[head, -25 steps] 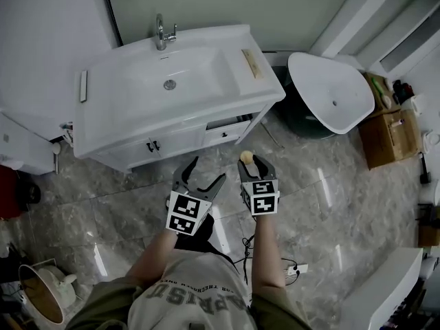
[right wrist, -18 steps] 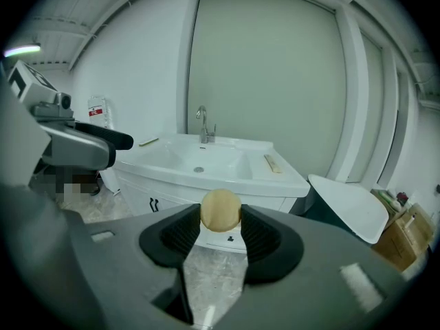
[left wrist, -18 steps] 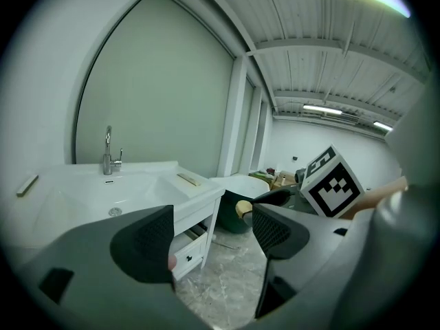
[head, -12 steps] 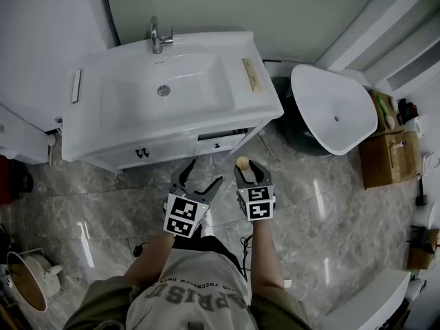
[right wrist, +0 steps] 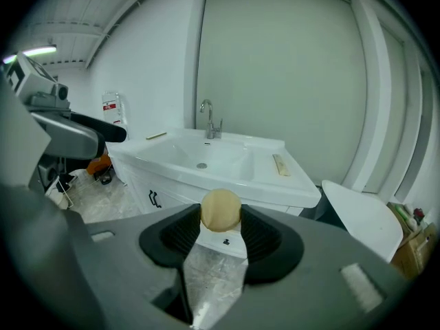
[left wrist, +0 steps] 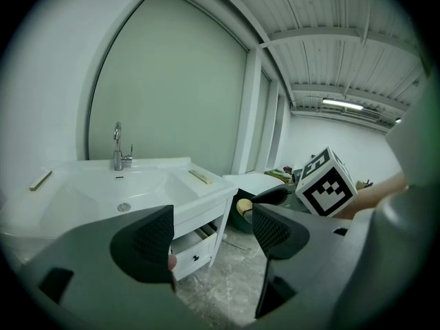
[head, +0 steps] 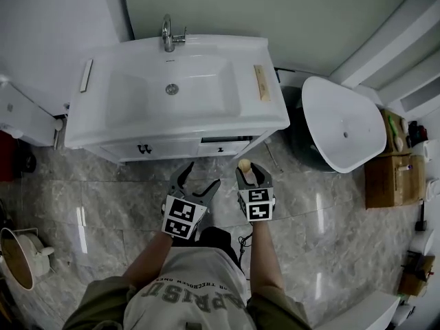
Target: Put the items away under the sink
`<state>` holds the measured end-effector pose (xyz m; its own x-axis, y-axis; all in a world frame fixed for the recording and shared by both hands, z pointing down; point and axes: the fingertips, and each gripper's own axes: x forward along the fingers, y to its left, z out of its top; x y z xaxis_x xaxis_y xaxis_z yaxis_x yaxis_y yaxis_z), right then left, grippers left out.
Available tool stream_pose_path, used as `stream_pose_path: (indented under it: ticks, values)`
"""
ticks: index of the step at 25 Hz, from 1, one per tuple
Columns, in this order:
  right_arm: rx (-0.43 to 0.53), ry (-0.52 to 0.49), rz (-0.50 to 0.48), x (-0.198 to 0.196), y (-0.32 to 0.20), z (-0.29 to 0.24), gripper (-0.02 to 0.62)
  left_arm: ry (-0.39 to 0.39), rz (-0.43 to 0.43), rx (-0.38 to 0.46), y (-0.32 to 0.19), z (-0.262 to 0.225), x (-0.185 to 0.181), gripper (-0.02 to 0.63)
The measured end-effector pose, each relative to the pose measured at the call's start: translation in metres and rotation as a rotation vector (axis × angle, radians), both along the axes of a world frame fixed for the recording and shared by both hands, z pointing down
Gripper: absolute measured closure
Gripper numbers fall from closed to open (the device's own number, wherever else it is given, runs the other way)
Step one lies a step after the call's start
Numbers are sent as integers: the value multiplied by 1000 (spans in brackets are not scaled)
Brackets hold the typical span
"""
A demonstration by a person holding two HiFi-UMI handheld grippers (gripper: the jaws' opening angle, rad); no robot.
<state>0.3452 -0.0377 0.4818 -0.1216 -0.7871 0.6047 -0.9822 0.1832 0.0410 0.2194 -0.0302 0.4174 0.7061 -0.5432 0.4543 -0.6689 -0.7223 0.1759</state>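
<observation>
One tan ball [right wrist: 221, 208] between right gripper [right wrist: 220, 216] fingers [right wrist: 265, 236] (contact unclear overhead)

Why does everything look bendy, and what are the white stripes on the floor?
Left gripper view: the wide lens bows the wall frame and blackens the corners. Right gripper view: same curving, with the round beige item looming large. Head view: the stripes are glare on the glossy floor.

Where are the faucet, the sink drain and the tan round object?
faucet [head: 167, 36]: head view, its body.
sink drain [head: 172, 89]: head view, its centre.
tan round object [right wrist: 221, 210]: right gripper view, its front.
</observation>
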Motion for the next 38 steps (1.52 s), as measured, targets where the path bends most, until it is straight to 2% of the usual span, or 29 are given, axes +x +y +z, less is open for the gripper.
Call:
stream_pose_path:
  ticks: [7,17,23,31,38]
  values:
    - [-9,10,-94,23,-8,1,408,-4,-101,-16,4,1,22,265]
    - [-34,-10,-326,52,-17,20,408,-30,-325,-1,29,6,71,265]
    - [-48,1,-424,68,-22,37,408,-27,-446,6,35,6,89,262]
    - [-58,-25,-425,68,-35,57,408,-27,-491,27,22,2,92,245]
    - [-49,-40,-388,66,-43,114,408,-34,-487,27,7,58,79,239]
